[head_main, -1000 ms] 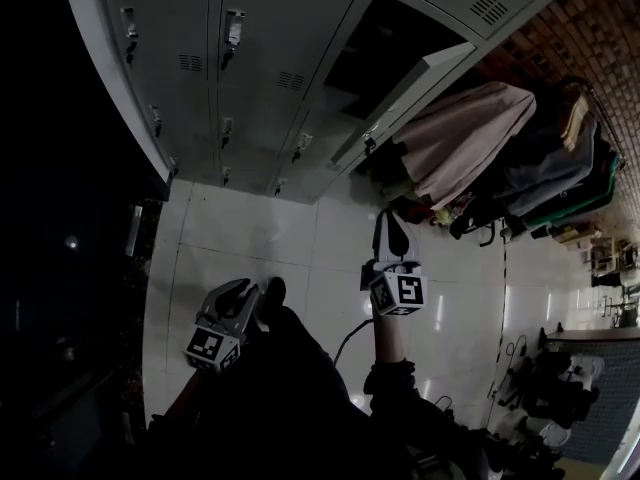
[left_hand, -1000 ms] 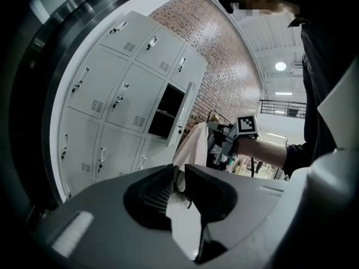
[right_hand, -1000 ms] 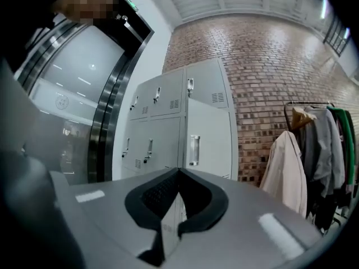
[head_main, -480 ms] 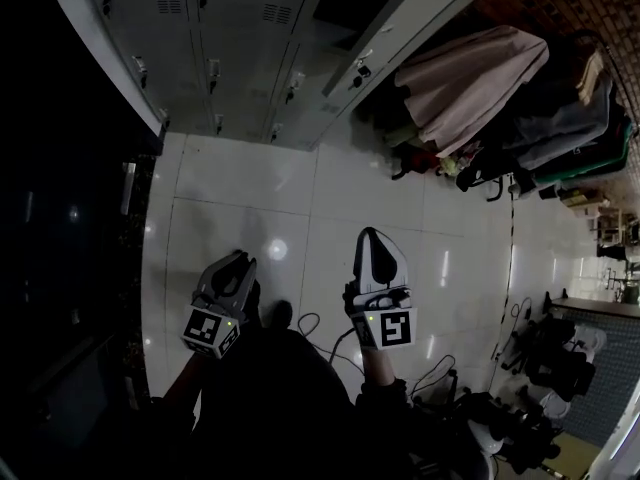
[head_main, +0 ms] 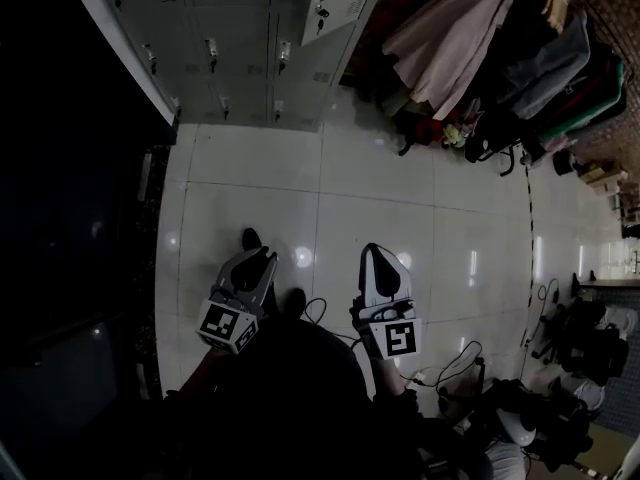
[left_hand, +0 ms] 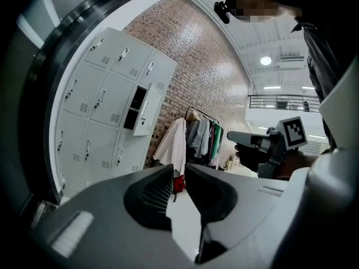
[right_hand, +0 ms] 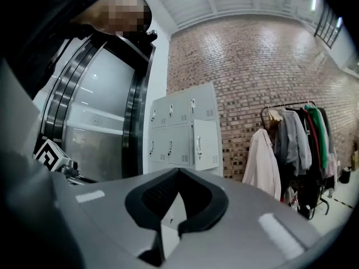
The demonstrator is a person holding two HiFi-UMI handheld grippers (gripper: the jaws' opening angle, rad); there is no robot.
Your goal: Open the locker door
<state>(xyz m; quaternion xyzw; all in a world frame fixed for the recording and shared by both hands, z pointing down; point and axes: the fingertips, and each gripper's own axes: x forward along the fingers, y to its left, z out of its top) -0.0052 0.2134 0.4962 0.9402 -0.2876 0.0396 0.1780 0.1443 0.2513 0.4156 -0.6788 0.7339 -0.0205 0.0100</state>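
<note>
The person stands well back from the bank of grey lockers [head_main: 215, 28], both arms held low over the white tiled floor [head_main: 380, 188]. The left tongs [head_main: 256, 265] are slightly parted, a narrow gap showing between the tips, and there is nothing in them. The right tongs [head_main: 379, 259] are pressed together at the tips, also empty. The two sit side by side, apart from each other, and neither is anywhere near the lockers.

The locker door [head_main: 334, 0] hangs open, swung out from the right end of the bank, with a dark compartment showing beside it; the other doors I can see are closed flat. Just to the right of the lockers, against a brick wall, a clothes rail [head_main: 520, 78] is crowded with coats, a pale one [head_main: 445, 38] at the near end. Cables [head_main: 462, 353] trail across the floor beside the person's right side.
</note>
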